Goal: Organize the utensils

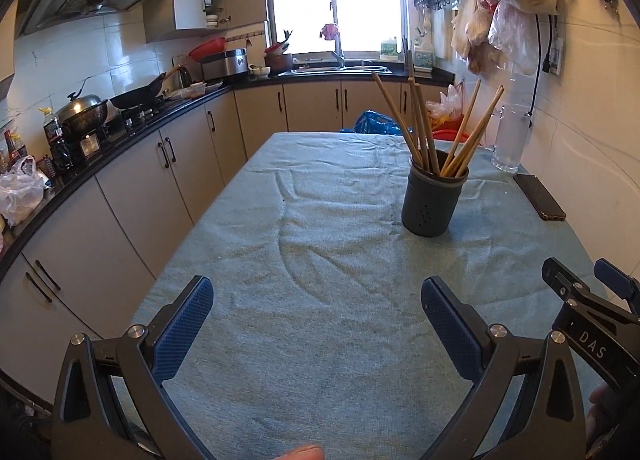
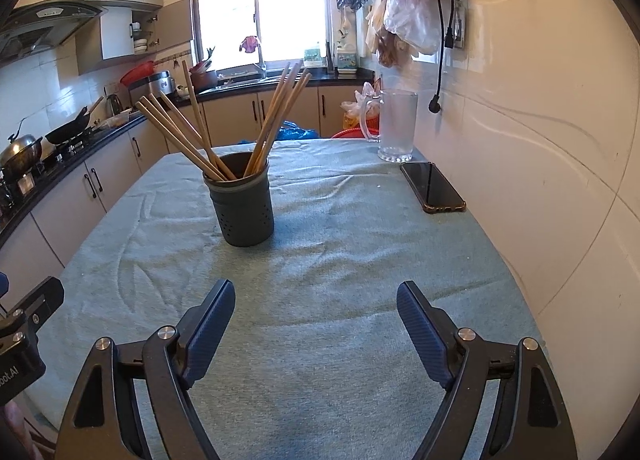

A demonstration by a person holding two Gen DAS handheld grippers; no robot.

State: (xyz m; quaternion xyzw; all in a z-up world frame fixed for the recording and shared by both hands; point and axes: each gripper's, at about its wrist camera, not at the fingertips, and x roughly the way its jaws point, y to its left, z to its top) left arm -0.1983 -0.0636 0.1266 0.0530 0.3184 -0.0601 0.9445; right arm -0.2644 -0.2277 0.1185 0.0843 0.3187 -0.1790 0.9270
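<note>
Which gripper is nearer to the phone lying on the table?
The right gripper. The phone lies ahead of it and slightly to its right, by the wall. The left gripper sits farther left, with the right gripper between it and the phone's side.

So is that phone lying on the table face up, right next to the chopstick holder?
No, the phone lies near the wall by the glass mug, well apart from the chopstick holder.
</note>
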